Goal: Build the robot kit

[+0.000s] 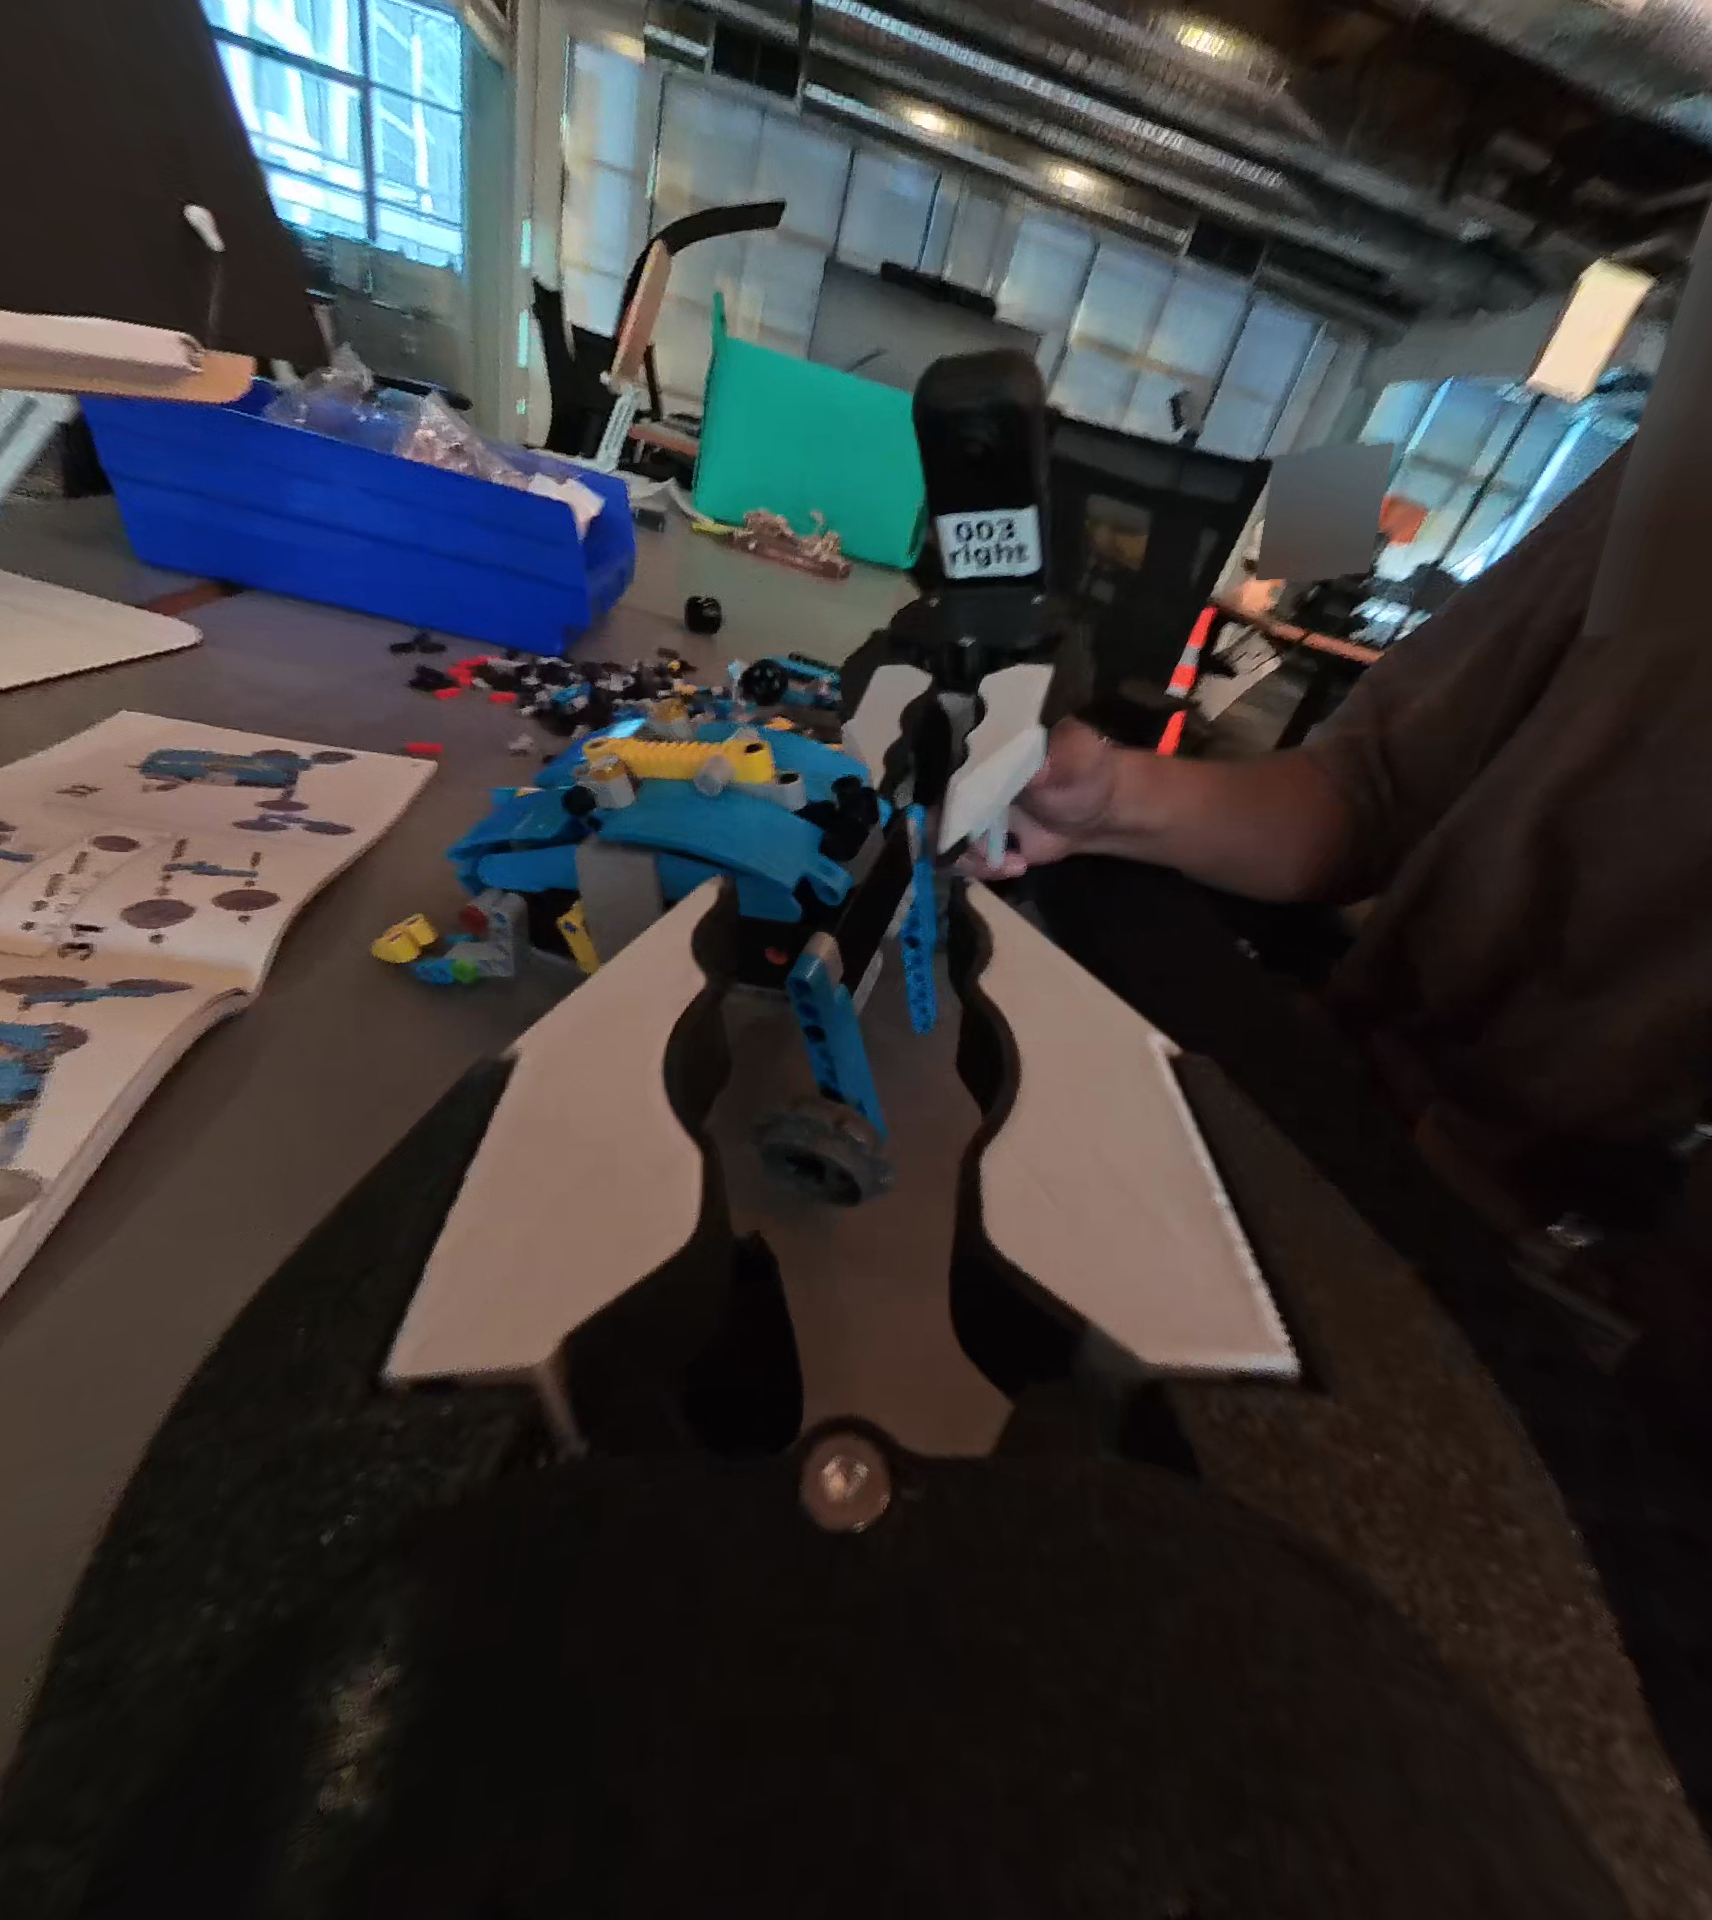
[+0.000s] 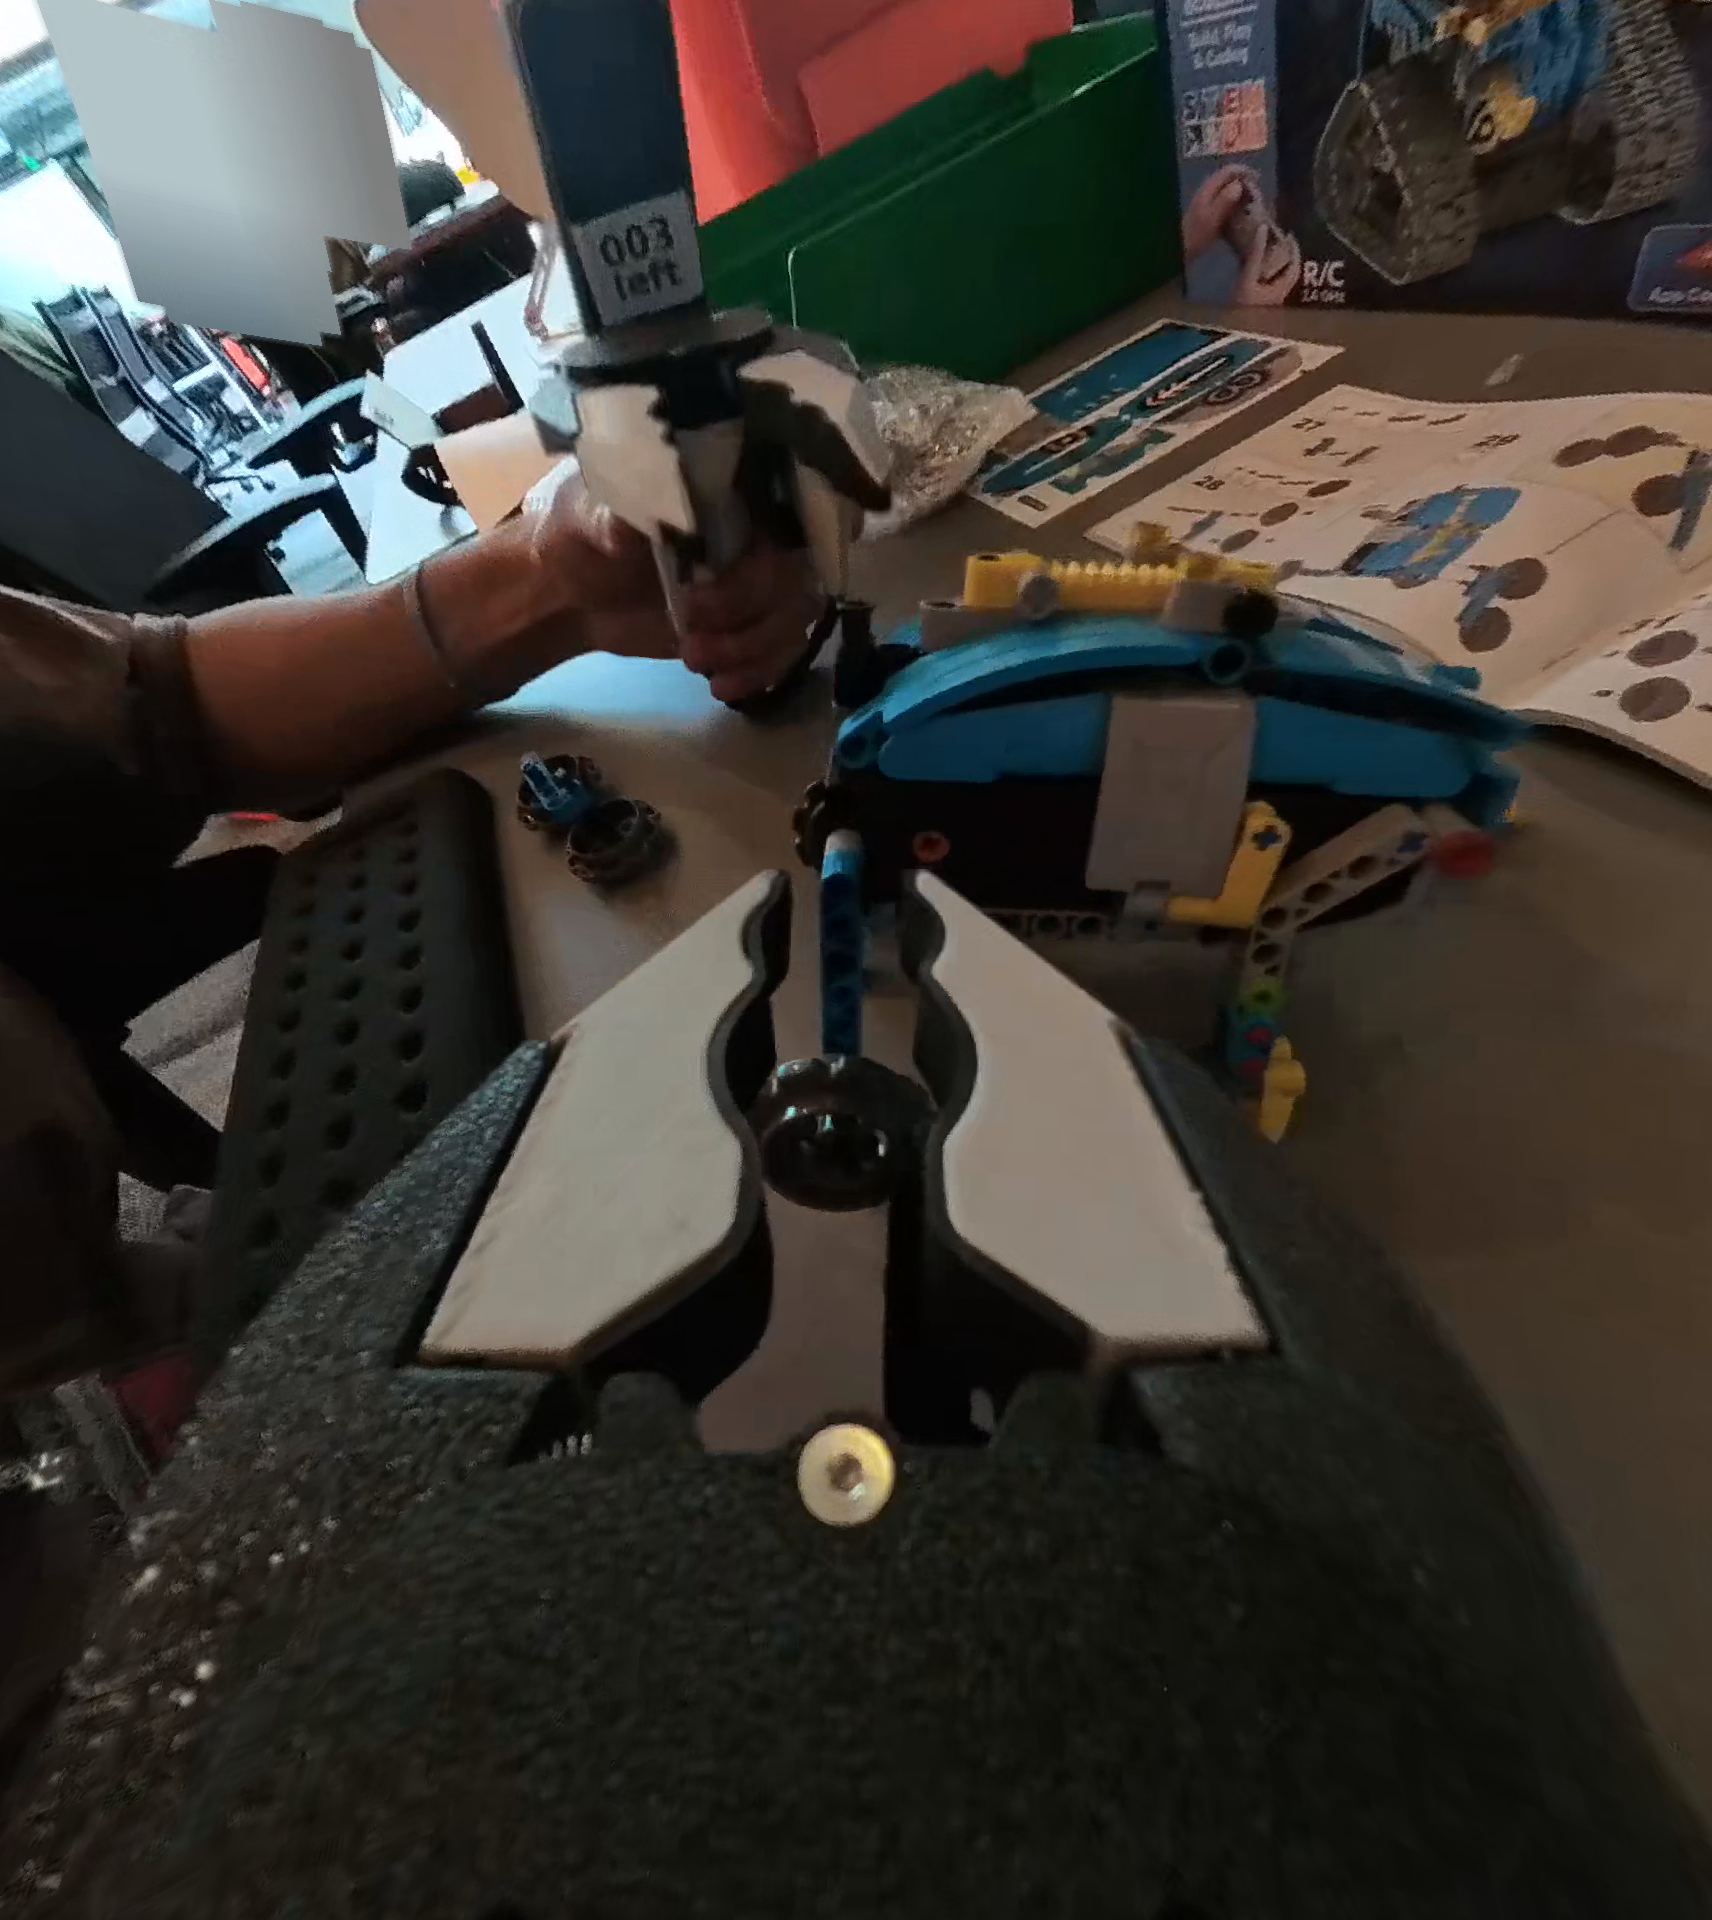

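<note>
Black wheel (image 2: 836, 1143) on blue beam (image 2: 839, 940) sits between right jaws.

White sticker (image 1: 987, 540) w/ short print on black cam body, far centre. Grey sticker (image 2: 636, 265), same kind, on cam body far left. Toy box (image 2: 1496, 156) far right w/ printed txt + logos. Booklet (image 2: 1454, 499) w/ step nos. Not quoting any.

The left gripper (image 1: 836, 904) has its white fingers spread around a blue beam with a dark gear wheel (image 1: 821, 1148), not clearly touching it. The beam sticks out of a blue-and-yellow plastic brick vehicle (image 1: 670, 831) on the grey desk (image 1: 239, 1143). Beyond it stands the right gripper (image 1: 977, 790), hand-held, at the model's far side. An open instruction booklet (image 1: 104, 883) lies toward the desk's left edge, a blue plastic bin (image 1: 353, 520) farther back.
</note>
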A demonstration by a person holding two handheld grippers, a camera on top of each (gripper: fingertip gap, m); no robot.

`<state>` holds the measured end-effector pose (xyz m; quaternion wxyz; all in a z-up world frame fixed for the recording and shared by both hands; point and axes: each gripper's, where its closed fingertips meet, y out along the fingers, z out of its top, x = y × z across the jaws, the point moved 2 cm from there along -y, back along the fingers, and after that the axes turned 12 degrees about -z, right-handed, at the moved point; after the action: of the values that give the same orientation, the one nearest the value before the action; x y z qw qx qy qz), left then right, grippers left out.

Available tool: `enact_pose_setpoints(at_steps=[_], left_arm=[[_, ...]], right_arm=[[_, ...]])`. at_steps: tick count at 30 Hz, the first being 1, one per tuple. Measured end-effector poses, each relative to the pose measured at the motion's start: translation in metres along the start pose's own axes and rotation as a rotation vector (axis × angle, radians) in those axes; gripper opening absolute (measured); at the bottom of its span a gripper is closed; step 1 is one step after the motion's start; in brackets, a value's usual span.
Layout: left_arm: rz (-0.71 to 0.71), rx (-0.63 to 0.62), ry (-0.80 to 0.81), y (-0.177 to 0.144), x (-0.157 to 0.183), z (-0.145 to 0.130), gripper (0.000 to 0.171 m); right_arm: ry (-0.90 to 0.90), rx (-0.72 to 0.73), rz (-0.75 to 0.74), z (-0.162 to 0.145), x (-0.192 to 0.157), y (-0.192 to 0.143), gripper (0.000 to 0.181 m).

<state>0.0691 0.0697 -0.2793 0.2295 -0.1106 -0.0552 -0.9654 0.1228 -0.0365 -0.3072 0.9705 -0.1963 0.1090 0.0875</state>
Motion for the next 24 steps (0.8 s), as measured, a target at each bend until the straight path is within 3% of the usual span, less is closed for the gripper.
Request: enact_pose_setpoints(at_steps=[3,8,16,20,24], left_arm=[[-0.073,0.022,-0.126,0.004,0.002,-0.002,0.031],[-0.115,-0.169,-0.374,0.023,-0.011,-0.033,0.033],[-0.1,-0.11,-0.307,0.041,-0.012,-0.024,0.014],[-0.154,0.0,-0.305,0.04,-0.002,-0.005,0.006],[-0.155,-0.02,-0.287,0.041,0.004,-0.009,0.006]], right_arm=[[-0.021,0.004,-0.015,0.002,-0.001,0.002,0.008],[0.09,-0.002,0.042,0.003,0.002,-0.001,0.008],[0.342,0.054,0.157,0.012,0.008,-0.009,0.008],[0.346,0.084,0.215,0.016,0.001,-0.013,0.007],[0.332,0.08,0.243,0.014,0.0,-0.016,0.007]])
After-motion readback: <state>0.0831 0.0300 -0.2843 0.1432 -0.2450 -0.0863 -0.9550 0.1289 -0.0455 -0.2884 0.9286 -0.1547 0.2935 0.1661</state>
